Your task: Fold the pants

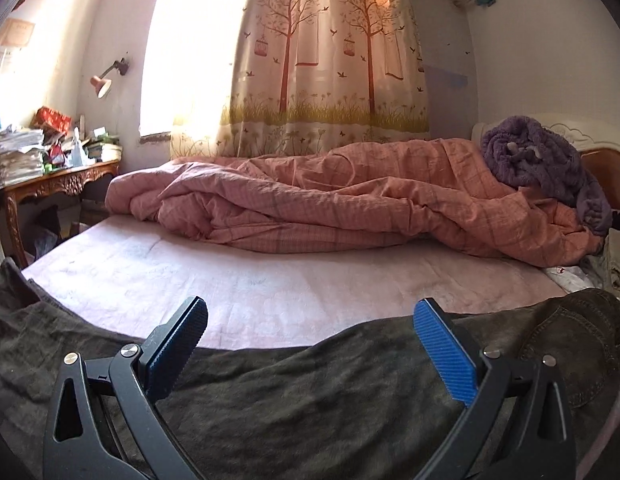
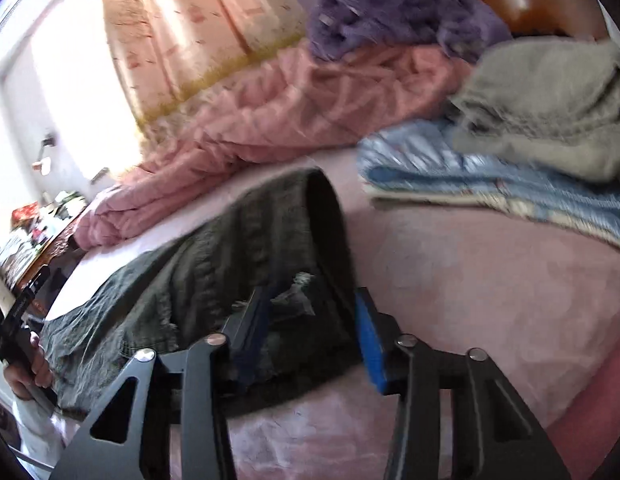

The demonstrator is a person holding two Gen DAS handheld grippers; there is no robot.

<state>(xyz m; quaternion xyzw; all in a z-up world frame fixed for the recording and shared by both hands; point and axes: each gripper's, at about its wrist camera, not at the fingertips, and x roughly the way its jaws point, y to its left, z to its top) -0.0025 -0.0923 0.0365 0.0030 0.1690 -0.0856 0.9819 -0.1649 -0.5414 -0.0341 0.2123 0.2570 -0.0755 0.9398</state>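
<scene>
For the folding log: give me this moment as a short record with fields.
surface: bed with pink sheet
garment: dark pants spread along the bed's near edge
left gripper: open, above the pants, nothing between its pads
right gripper: partly open, the pants' waist end between its pads; contact unclear through blur
far side of bed: pink quilt bunched up, purple fleece on it
beside the pants' waist end: folded blue blanket with grey cloth on top
fold: not yet visible
</scene>
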